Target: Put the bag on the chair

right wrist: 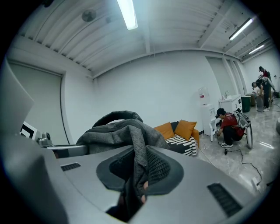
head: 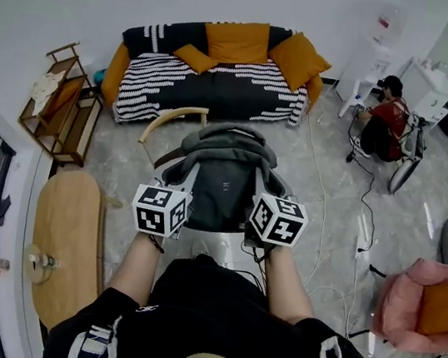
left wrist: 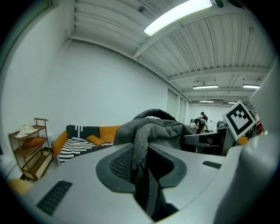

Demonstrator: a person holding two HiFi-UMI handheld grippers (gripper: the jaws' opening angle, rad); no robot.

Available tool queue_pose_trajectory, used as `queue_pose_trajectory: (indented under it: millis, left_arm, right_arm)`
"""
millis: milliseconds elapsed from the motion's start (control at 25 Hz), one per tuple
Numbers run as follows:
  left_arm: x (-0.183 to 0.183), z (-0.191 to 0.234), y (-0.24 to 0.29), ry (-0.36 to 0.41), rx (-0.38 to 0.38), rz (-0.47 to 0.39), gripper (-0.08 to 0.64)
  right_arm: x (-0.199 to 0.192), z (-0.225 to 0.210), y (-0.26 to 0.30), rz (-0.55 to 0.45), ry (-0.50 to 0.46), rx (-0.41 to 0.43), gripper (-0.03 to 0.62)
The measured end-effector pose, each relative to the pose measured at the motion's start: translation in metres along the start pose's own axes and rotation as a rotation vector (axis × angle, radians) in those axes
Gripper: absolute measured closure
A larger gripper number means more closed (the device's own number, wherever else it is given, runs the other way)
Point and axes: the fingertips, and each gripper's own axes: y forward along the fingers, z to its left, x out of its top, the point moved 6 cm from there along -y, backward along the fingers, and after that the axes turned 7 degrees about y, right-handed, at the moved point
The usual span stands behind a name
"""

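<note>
**Spotter:** What have you got hold of?

**Operator:** My left gripper [left wrist: 145,171] is clenched on a fold of the grey bag [head: 224,178], and my right gripper [right wrist: 137,171] is pinching another fold of the same cloth. The bag sits between the two and bulges up ahead of them. I can't tell whether its bottom rests on anything, because the bag itself hides what is below.

**Spotter:** What worries you?

**Operator:** Each grip is on thin fabric, not on a handle. I think the weight could drag a fold out of one pair of pads, and the bag would then swing and tip toward the other side. I also can't see the seat, so I could let go short of it or on its edge and the bag would slide to the floor.

**Spotter:** Anything in the way?

**Operator:** The chair [head: 172,117] shows only its curved wooden back, just ahead of my left gripper, and a strap might catch on it. The striped sofa [head: 213,88] is well beyond that. A wooden rack [head: 61,102] and a long wooden table [head: 68,233] lie off to the left. Cables [head: 363,217] trail across the floor right of my right gripper. A pink armchair [head: 427,309] stands further right, and a crouching person [head: 385,119] is far ahead on that side.
</note>
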Motion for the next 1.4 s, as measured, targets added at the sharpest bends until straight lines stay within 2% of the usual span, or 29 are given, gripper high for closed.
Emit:
queue_pose_trajectory:
  millis: [360,600,1040,1400]
  left_arm:
    - [0.03,0.109,0.082,-0.021,0.002,-0.028,0.469]
    - [0.037,0.175,0.107,-0.058,0.002,-0.034,0.469]
    - [0.011,0.234,0.128,-0.128,0.089,0.019,0.469]
    - [0.008,0.279,0.165,-0.175,0.209,0.064,0.469]
  right_arm:
    - [0.039,0.026,0.133,0.006,-0.024,0.013,0.518]
    - [0.048,0.055,0.202,0.021,-0.04,0.019,0.518]
    - [0.031,0.075,0.279,0.137,-0.059,0.087,0.518]
    - [0.036,0.077,0.368,0.222,-0.077,0.2,0.518]
